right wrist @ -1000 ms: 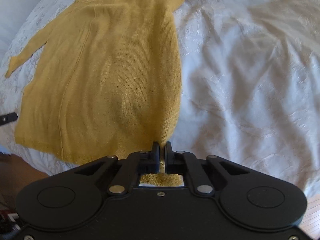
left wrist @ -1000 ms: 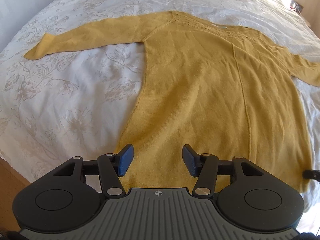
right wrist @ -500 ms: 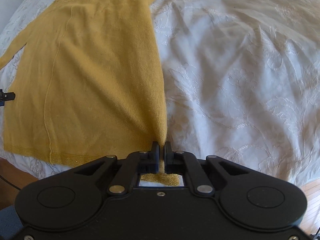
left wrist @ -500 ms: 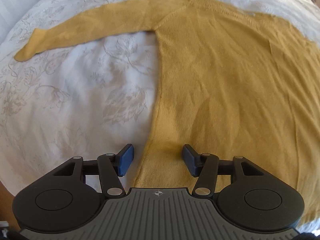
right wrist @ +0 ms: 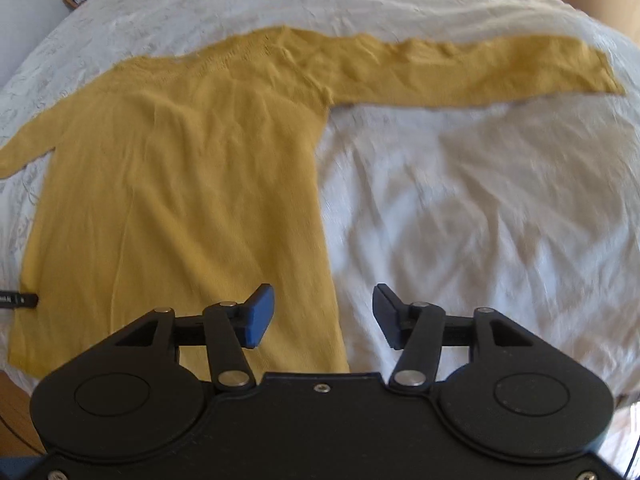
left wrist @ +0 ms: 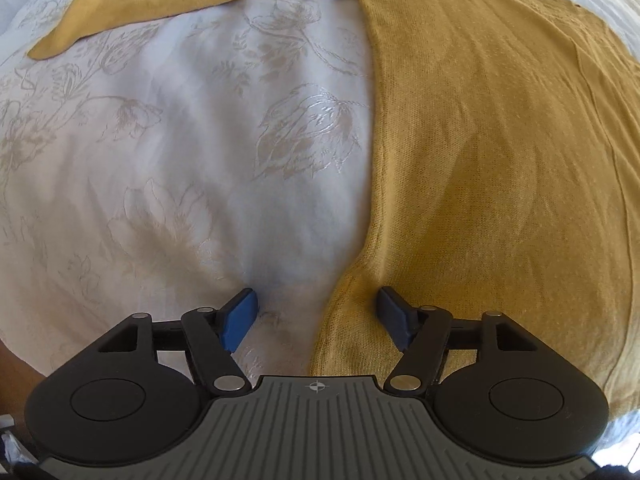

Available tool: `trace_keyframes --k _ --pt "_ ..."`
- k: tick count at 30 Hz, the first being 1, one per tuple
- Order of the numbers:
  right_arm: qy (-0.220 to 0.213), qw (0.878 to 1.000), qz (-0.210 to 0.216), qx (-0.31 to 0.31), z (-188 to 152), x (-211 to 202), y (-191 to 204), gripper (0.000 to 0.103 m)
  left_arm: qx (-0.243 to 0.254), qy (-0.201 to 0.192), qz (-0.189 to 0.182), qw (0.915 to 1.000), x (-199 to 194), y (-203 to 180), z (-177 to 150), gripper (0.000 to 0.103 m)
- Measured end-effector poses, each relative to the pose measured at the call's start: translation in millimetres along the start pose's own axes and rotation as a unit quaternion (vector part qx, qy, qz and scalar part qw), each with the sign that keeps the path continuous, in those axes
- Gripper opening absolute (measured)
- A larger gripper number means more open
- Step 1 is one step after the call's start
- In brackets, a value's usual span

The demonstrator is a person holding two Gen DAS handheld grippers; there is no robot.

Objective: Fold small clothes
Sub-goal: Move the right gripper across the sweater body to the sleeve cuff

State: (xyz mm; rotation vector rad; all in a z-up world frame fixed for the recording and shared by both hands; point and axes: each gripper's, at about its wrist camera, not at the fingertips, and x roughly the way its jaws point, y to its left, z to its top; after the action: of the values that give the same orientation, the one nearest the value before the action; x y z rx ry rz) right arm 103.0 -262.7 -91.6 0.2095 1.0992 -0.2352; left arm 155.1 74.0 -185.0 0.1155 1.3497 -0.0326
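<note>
Left wrist view: the left gripper (left wrist: 316, 312) is low over the sweater's (left wrist: 500, 160) side edge, blue pads (left wrist: 240, 316) spread wide, one over the white floral bedspread (left wrist: 180, 140), the other over mustard knit. Right wrist view: the right gripper (right wrist: 323, 314) has its jaws apart too, gripping nothing, straddling the sweater's (right wrist: 180, 184) other side edge near the hem. The garment lies flat, sleeves (right wrist: 460, 68) stretched outward on the bedspread (right wrist: 480, 200).

The left black two-finger gripper (left wrist: 316, 314) is held low with its blue-padded jaws spread wide, nothing between the pads. The right black two-finger gripper (right wrist: 323, 315) hovers higher, its jaws likewise spread wide and empty, both pointing forward and angled downward.
</note>
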Motion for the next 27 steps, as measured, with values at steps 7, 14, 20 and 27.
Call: trace_keyframes --k 7,14,20,27 --pt "-0.038 0.996 0.069 -0.042 65.8 54.4 75.8 0.071 0.014 0.004 -0.009 0.9999 3.9 8.4 3.1 0.07" --pt "-0.01 0.995 0.093 -0.042 98.6 111.0 109.1 0.075 0.021 0.017 -0.025 0.9993 6.4 21.4 17.1 0.07" --pt "0.028 0.999 0.039 -0.008 111.9 150.8 75.6 0.072 0.031 0.036 -0.047 0.9978 5.8 36.3 37.0 0.069" --pt "-0.01 0.997 0.06 0.056 127.4 121.1 76.4 0.076 0.089 -0.024 -0.062 0.9938 -34.2 52.2 77.9 0.065"
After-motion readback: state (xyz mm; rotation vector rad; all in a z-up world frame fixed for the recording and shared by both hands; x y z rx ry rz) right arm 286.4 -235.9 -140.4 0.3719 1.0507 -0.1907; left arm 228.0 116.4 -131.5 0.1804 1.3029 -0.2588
